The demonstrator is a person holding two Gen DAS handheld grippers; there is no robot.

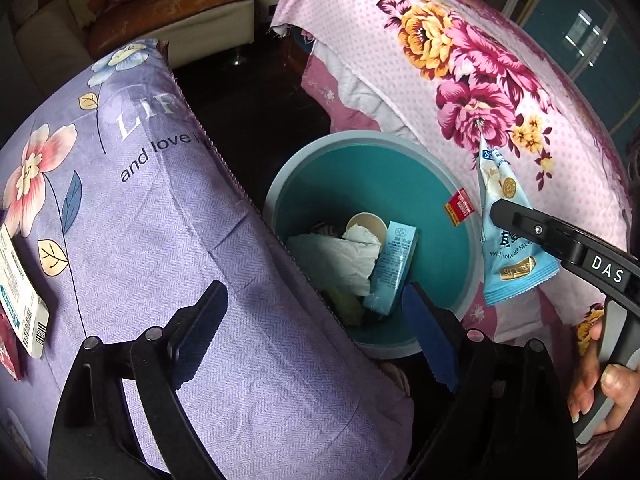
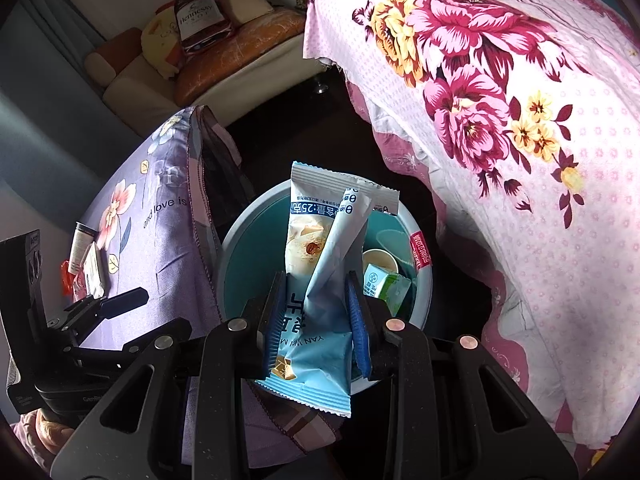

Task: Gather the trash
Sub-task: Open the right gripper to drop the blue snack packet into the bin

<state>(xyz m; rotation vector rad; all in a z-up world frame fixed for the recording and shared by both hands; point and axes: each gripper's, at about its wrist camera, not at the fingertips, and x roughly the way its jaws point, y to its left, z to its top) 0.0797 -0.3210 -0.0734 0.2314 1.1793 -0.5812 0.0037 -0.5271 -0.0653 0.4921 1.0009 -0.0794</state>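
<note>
A teal trash bin [image 1: 432,184] stands on the dark floor between two beds and holds crumpled tissue [image 1: 340,260], a paper cup [image 1: 366,222] and a light-blue box [image 1: 394,264]. My right gripper [image 2: 316,312] is shut on a light-blue snack wrapper [image 2: 316,240] and holds it above the bin [image 2: 240,240]. In the left wrist view the right gripper [image 1: 500,210] pinches that wrapper [image 1: 508,240] by the bin's right rim. My left gripper [image 1: 316,336] is open and empty, over the purple bed's edge by the bin. It also shows in the right wrist view [image 2: 128,298].
More packets lie on the purple floral bedspread [image 1: 120,200] at the left: a white labelled packet [image 1: 20,296] and a red one [image 1: 8,350], also seen from the right wrist [image 2: 86,264]. A pink floral quilt [image 1: 460,80] covers the right bed. A sofa [image 2: 200,60] stands behind.
</note>
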